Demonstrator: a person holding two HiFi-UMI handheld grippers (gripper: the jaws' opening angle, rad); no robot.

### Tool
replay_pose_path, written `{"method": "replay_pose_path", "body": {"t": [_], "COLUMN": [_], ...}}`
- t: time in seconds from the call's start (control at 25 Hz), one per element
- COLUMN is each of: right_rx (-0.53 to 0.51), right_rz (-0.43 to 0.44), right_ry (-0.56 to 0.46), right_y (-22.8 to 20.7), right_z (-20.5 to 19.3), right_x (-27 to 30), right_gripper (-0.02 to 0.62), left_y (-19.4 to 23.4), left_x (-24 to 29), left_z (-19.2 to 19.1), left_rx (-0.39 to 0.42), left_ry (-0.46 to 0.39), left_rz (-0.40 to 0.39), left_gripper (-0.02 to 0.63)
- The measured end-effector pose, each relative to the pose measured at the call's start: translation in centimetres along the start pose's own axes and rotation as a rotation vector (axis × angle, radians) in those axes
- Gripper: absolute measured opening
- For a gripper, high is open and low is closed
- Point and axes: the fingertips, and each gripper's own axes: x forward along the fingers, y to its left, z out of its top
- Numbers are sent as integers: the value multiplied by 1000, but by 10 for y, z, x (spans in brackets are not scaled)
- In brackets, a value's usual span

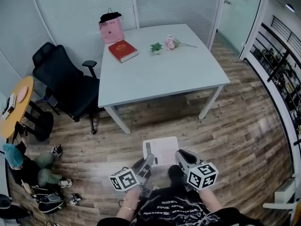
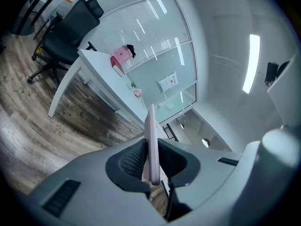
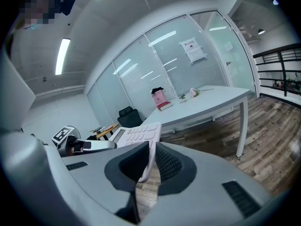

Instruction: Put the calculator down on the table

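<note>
A pale pink calculator (image 1: 161, 150) hangs over the wooden floor, short of the white table (image 1: 188, 74), held flat between both grippers. My left gripper (image 1: 147, 162) is shut on its left edge; in the left gripper view the calculator (image 2: 151, 140) shows edge-on between the black pads. My right gripper (image 1: 178, 158) is shut on its right edge, and in the right gripper view the keys of the calculator (image 3: 137, 136) face up, with the left gripper (image 3: 82, 145) beyond it.
On the table's far side lie a red book (image 1: 122, 50), a pink bag (image 1: 111, 28), a small green plant (image 1: 155, 47) and pink flowers (image 1: 171, 42). A black office chair (image 1: 66, 81) stands left of the table. A round wooden table (image 1: 16, 105) is at far left.
</note>
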Motion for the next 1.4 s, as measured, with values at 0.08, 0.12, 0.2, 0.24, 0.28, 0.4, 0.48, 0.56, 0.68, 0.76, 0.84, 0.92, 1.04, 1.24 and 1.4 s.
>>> {"method": "replay_pose_path", "body": {"t": [0.08, 0.12, 0.2, 0.24, 0.28, 0.4, 0.48, 0.56, 0.68, 0.76, 0.84, 0.92, 1.04, 1.24, 1.4], "right_rx": [4, 4, -3, -7, -13, -45, -63, -63, -64, -70, -71, -71, -71, -66, -42], "right_rz": [15, 21, 34, 42, 51, 75, 84, 89, 92, 92, 89, 87, 86, 84, 84], "right_ry": [11, 16, 28, 35, 41, 55, 61, 64, 71, 78, 85, 92, 105, 100, 91], "right_y": [-14, -21, -38, -46, -54, -74, -89, -105, -127, -143, -162, -178, -198, -214, -217], "right_z": [12, 19, 36, 45, 54, 80, 95, 108, 126, 135, 144, 150, 157, 171, 174], "right_x": [15, 22, 38, 45, 53, 72, 83, 93, 104, 109, 114, 119, 122, 126, 129], "right_gripper": [51, 51, 51, 51, 51, 51, 51, 51, 51, 51, 51, 51, 51, 51, 51], "left_y": [2, 3, 5, 5, 4, 3, 3, 1, -3, -5, -5, -5, -6, -12, -12], "left_x": [18, 28, 48, 59, 69, 100, 120, 141, 170, 189, 210, 228, 249, 268, 274], "left_z": [12, 18, 30, 35, 40, 57, 68, 78, 87, 90, 92, 94, 93, 99, 104], "left_rx": [1, 1, -1, -6, -17, -54, -48, -40, -53, -62, -67, -75, -81, -77, -81], "left_ry": [-8, -12, -21, -28, -36, -59, -69, -76, -79, -79, -79, -79, -76, -73, -60], "left_rz": [15, 22, 39, 47, 52, 59, 67, 67, 66, 67, 69, 70, 69, 73, 70], "left_gripper": [80, 80, 80, 80, 80, 80, 80, 80, 80, 80, 80, 80, 80, 80, 80]}}
